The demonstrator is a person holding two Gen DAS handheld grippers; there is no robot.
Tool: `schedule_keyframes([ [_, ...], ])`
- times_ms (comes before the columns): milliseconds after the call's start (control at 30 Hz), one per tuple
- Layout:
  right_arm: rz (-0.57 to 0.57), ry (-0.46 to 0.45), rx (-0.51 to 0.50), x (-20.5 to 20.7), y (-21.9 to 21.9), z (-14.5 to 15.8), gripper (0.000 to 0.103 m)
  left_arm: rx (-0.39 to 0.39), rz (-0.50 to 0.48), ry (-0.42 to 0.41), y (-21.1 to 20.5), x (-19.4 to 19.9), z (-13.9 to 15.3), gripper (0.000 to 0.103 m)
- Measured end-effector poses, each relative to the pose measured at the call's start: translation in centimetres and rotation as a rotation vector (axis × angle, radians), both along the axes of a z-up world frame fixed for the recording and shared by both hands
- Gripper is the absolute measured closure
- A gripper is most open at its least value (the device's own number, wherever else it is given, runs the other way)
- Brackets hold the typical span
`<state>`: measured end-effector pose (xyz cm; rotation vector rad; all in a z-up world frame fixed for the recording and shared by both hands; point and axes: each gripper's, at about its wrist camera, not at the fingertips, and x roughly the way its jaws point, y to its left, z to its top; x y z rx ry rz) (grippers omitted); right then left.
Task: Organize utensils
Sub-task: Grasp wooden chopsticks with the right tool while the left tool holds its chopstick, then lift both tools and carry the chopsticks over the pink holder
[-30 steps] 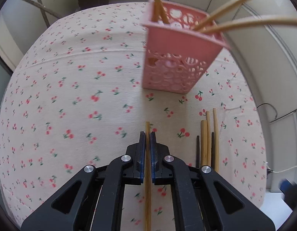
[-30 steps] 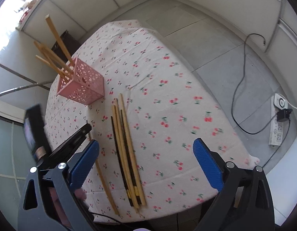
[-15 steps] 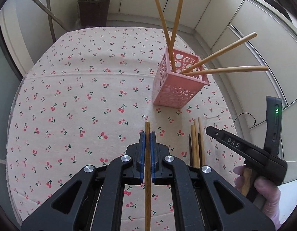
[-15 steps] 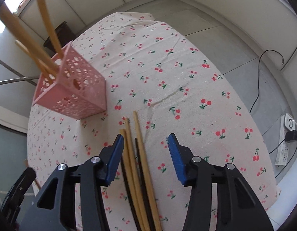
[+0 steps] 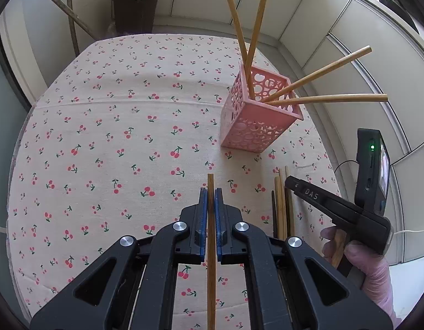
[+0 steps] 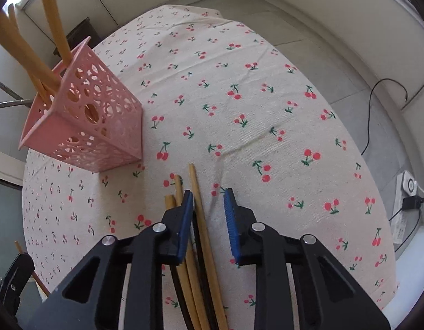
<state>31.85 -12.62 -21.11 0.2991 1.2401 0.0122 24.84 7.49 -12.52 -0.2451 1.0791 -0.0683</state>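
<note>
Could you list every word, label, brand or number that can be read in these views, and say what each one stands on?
"DAS": white letters on the black finger of the right gripper, seen in the left wrist view.
The small screen mounted on that gripper shows a picture, too small and skewed to read.
Nothing readable on the pink basket, the chopsticks, the cherry tablecloth or the power strip.

Pale panelled walls [image 5: 335,55], grey tiled floor [image 6: 308,41]

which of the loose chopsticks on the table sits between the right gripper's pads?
The long light wooden chopstick on the bundle's right edge, its tip reaching farthest toward the pink perforated basket. The right gripper has been closing around it; the other sticks lie left of its left pad.
</note>
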Motion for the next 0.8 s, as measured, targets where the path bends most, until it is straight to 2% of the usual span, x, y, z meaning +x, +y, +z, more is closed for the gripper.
schedule_keyframes([
  [100,0.014,-0.012,-0.027,0.0,0.5,0.0,0.081,0.008,-0.001,0.000,-0.2,0.0,-0.1,0.098],
  [200,0.026,-0.012,-0.044,-0.5,0.7,0.0,0.097,0.015,-0.003,0.007,-0.4,0.1,-0.4,0.098],
  [333,-0.003,0.014,0.042,-0.6,-1.1,-0.3,0.097,0.028,-0.008,0.014,-0.6,0.1,-0.7,0.098],
  [433,-0.017,0.017,0.058,-1.1,-2.2,-0.3,0.098,0.028,-0.005,0.016,-0.4,0.0,-0.9,0.098],
  [533,-0.027,-0.028,0.106,-2.0,-3.4,0.7,0.098,0.016,0.001,0.008,-0.2,0.0,-0.7,0.098],
  [800,-0.012,-0.200,0.195,-5.4,-5.6,6.3,0.097,-0.006,-0.004,-0.039,-0.8,-0.5,0.5,0.098],
])
